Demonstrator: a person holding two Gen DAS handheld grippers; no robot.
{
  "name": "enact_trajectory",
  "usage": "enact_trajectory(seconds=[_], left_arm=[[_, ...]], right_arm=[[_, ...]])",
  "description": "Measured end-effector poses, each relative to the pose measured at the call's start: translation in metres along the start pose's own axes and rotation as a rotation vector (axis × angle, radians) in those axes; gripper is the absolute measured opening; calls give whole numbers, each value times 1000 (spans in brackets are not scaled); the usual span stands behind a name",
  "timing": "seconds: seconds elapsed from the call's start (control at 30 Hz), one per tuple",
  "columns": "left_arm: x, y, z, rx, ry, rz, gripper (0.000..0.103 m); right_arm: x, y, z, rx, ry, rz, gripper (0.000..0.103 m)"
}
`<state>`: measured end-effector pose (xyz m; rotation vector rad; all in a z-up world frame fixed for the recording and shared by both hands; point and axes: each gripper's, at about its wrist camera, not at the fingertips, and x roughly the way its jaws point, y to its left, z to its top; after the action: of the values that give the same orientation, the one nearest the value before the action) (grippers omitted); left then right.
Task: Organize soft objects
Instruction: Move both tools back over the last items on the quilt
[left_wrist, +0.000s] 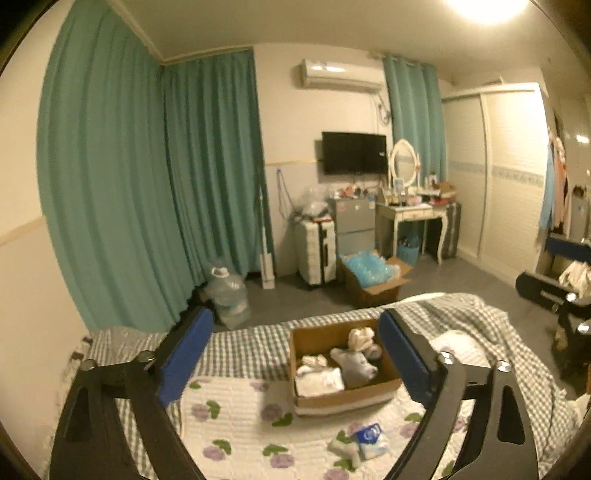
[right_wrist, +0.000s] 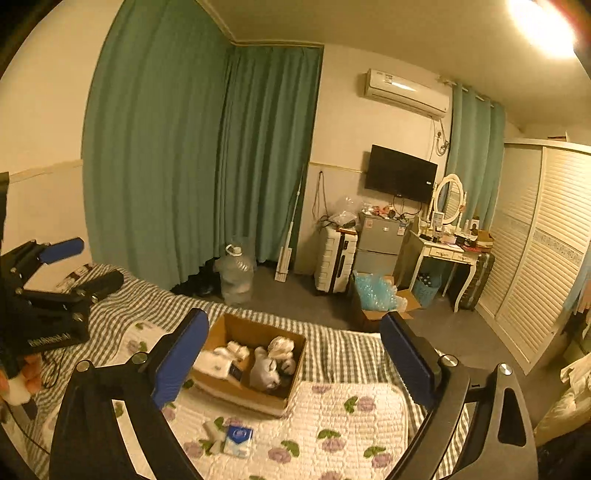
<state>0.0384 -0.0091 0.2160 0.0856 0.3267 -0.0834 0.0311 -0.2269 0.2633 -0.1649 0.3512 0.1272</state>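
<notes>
Blue-padded fingers (left_wrist: 186, 356) of the left gripper (left_wrist: 295, 354) frame the near field; its jaws stand wide apart with nothing between them. The right gripper (right_wrist: 293, 356) is likewise spread wide and empty.

Both tongs are held above the bed (left_wrist: 236, 343), angled slightly downward. The cardboard box (left_wrist: 334, 400) sits on the checked cover at the far edge of the floral quilt (left_wrist: 236, 417), ahead of and below both grippers. From the left gripper it lies right of centre; from the right gripper it lies left of centre, so it sits between the two hands, neither clearly nearer. Its long axis runs roughly across the left wrist view.

Loose items outside the box: one blue-and-white tissue pack (right_wrist: 239, 439) and one small pale bundle (right_wrist: 214, 430) touching it, both on the quilt, nearer the tongs than the box. The pack's long axis points roughly towards the box.

Count: one box; inside it roughly five soft items, pale and grey, partly overlapping, so the figure is approximate. Two grippers.

Judgement: the next pick is probably the tissue pack or the bundle, requiring a descent.
</notes>
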Motion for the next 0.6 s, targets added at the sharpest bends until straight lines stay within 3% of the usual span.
enact_trajectory(seconds=[0.23, 0.4, 0.6], left_arm=[[-10, 8, -58, -26, 5, 18, 94], [24, 12, -118, -77, 89, 50, 94], [82, 11, -177, -160, 202, 21, 94]], right_arm=[[-10, 27, -55, -20, 46, 42, 95], [28, 52, -115, -63, 107, 69, 95], [94, 66, -171, -40, 229, 118, 95]])
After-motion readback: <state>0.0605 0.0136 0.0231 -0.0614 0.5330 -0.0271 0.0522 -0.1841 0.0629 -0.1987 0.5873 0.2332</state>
